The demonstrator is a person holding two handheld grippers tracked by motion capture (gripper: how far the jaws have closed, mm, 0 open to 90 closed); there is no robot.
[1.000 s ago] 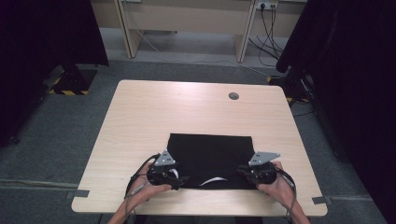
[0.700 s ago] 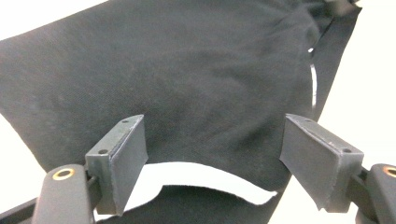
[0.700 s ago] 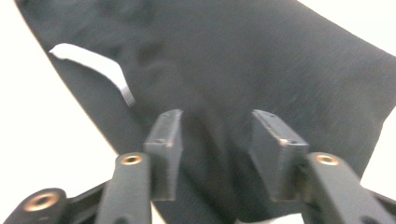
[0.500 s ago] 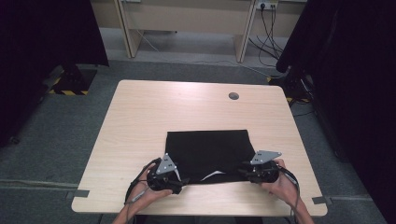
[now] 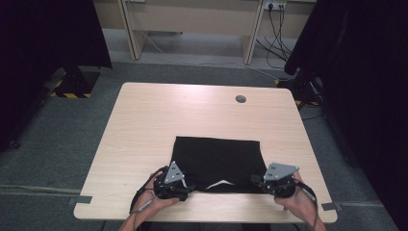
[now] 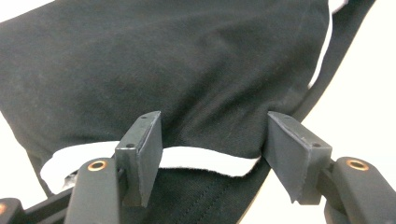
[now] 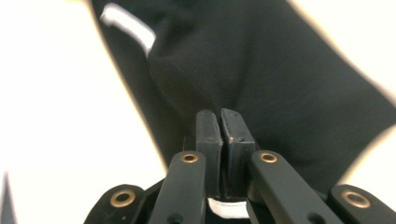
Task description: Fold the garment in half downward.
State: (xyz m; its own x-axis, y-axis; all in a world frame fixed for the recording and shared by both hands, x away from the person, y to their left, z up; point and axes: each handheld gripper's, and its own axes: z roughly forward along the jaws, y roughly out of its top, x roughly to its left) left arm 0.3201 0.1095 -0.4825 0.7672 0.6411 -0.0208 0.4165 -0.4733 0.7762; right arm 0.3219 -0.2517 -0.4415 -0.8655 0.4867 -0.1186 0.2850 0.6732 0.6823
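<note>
Since prev. frame L jaws closing, cloth (image 6: 187, 70) between, not pinched; R gripper (image 7: 219, 123) clamped on hem; soft, limp fabric, grip at edge w/ L gripper (image 6: 212, 140).

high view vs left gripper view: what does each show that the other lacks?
High view alone: the whole table, its cable hole, the right gripper, both hands, the floor. Left gripper view alone: the left gripper close up, jaws apart astride a white trim strip, pads not pressing it. Both: the black garment lying on the light tabletop.
</note>
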